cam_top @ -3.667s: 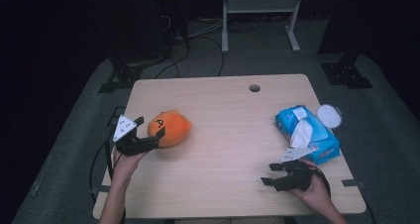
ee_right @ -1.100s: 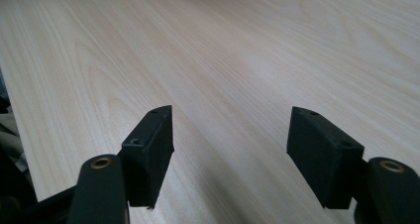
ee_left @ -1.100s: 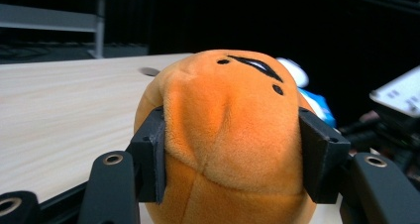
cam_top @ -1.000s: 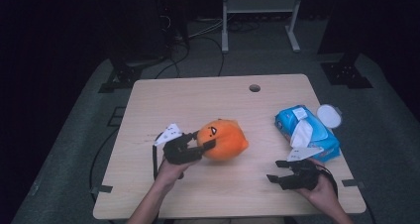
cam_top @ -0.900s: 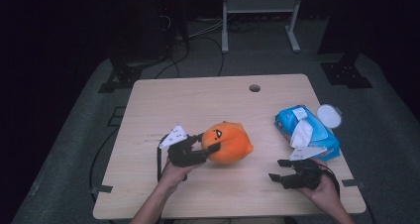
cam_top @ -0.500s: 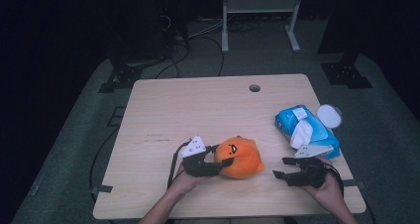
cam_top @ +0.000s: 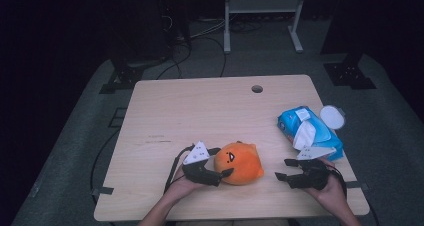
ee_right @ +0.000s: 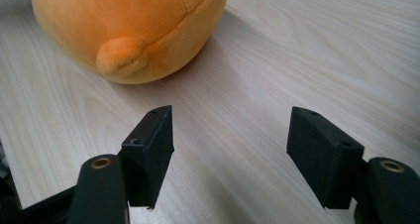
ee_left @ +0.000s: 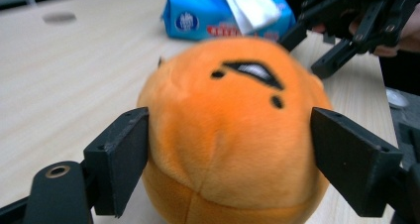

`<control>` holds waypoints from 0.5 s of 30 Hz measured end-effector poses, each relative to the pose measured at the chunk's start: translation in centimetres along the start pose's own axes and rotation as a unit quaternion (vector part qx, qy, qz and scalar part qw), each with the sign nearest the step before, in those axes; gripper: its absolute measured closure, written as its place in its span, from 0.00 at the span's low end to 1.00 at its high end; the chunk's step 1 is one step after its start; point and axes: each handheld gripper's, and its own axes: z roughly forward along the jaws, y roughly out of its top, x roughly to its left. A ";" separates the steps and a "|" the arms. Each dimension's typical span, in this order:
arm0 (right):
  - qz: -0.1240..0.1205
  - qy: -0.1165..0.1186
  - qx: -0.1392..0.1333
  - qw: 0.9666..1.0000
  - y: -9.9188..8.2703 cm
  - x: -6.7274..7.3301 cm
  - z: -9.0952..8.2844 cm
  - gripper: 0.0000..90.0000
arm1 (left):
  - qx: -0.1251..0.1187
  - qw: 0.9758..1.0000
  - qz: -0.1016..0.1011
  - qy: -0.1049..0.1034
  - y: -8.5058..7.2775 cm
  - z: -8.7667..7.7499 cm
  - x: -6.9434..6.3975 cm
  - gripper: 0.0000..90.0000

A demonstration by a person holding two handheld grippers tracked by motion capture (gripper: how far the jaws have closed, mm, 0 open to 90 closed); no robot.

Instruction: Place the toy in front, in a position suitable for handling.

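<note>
The wooden table carries everything. At its right edge lies a blue pack of wipes with a tissue pulled up, and a white round lid just beside it on the far right. Near the front, at the middle, sits the orange plush toy. The left gripper frames the toy from the left; its jaws have just been opening, and in the left gripper view the toy sits between them with the right jaw standing off it, so the grip is released. The right gripper rests to the toy's right, near it but apart, jaws spread wide over bare wood.
</note>
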 end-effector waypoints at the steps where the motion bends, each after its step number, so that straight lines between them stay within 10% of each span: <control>1: 0.000 0.000 0.000 1.000 0.0 0.0 0.0 0.37 | -0.007 1.000 0.000 0.001 0.1 -0.1 -0.1 0.20; 15: -0.018 -0.029 -0.057 0.998 2.0 0.0 -2.1 0.37 | 0.042 0.999 0.000 -0.001 -0.9 -0.1 0.2 0.21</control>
